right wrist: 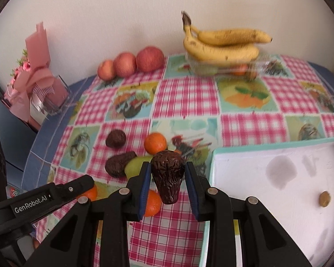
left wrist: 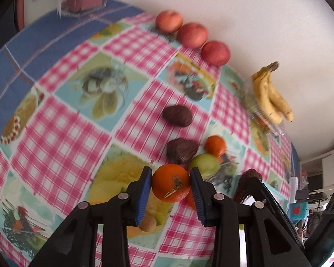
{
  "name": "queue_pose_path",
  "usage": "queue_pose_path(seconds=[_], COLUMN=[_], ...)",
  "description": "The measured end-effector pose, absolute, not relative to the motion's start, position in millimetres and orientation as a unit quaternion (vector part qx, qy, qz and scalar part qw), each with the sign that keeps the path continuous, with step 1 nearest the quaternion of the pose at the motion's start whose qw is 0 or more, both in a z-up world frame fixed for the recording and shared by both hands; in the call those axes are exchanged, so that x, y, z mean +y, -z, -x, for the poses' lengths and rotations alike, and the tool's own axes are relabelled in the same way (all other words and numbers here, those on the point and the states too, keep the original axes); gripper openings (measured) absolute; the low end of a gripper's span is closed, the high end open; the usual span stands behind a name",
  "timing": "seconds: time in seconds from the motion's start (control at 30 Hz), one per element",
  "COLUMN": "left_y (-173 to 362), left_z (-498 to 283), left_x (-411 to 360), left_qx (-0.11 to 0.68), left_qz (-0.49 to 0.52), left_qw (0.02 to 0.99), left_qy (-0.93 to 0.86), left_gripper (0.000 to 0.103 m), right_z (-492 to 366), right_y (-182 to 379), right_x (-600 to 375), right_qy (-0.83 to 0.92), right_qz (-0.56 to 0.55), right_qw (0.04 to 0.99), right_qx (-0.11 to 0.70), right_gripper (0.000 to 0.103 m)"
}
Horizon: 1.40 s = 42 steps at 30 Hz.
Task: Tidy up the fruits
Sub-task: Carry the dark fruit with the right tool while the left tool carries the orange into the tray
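Right gripper [right wrist: 168,180] pinches a wrinkled brown fruit [right wrist: 167,173], left gripper [left wrist: 171,185] an orange [left wrist: 170,182]. Lower both gently into the tray [right wrist: 213,166] at the table's right edge.

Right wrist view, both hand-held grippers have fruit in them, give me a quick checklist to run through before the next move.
1. Left hand-held gripper closed on the orange: ok, both pads touch its sides.
2. Right hand-held gripper closed on the dark wrinkled fruit: ok, though it hangs low between the pads.
3. White tray has free room: ok, only a small brown item lies in it.
4. Fruit under the right gripper: not ok, another orange lies right below.
5. Grippers apart from each other: cannot tell, they are close.
6. Bananas steady on the clear container: cannot tell.
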State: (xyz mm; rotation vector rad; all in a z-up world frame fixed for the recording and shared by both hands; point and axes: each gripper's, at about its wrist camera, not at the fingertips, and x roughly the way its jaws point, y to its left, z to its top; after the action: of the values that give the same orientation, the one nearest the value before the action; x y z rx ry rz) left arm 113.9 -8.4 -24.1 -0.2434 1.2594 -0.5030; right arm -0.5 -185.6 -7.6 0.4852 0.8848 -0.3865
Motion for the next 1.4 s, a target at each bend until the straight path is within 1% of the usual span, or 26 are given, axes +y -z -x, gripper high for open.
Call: queue_pose_path(seconds=[0.23, 0.6, 1.1, 1.4], left_y=[-2.0, -29.1, -34.6, -26.5], left_z=[-108.9, -93.9, -28.3, 14.2], left_x=[-11.7, -24.4, -99.4, -135.9], left_qx=[0.55, 0.519, 0.513, 0.518], left_qz=[0.113, 0.093, -0.003, -0.054], left_qw=[0.788, 0.803, 0.773, 0.744], left_qy=[0.251, 0.279, 0.374, 0.418], left_gripper=[0.038, 0.037, 0.037, 0.038], right_z=[16.7, 56.6, 127.3, 162.3], right_y=[-16.7, -31.3, -28.9, -34.8], right_x=[-196.0, -233.3, -297.5, -321.0], right_qy=[0.212, 0.289, 0.38, 0.421], right_qz=[-0.231, -0.222, -0.279, -0.286], right_qw=[0.86, 0.846, 0.795, 0.779], right_qx=[0.402, 0.389, 0.382, 0.367], right_gripper=[0.032, 0.032, 0.032, 0.032])
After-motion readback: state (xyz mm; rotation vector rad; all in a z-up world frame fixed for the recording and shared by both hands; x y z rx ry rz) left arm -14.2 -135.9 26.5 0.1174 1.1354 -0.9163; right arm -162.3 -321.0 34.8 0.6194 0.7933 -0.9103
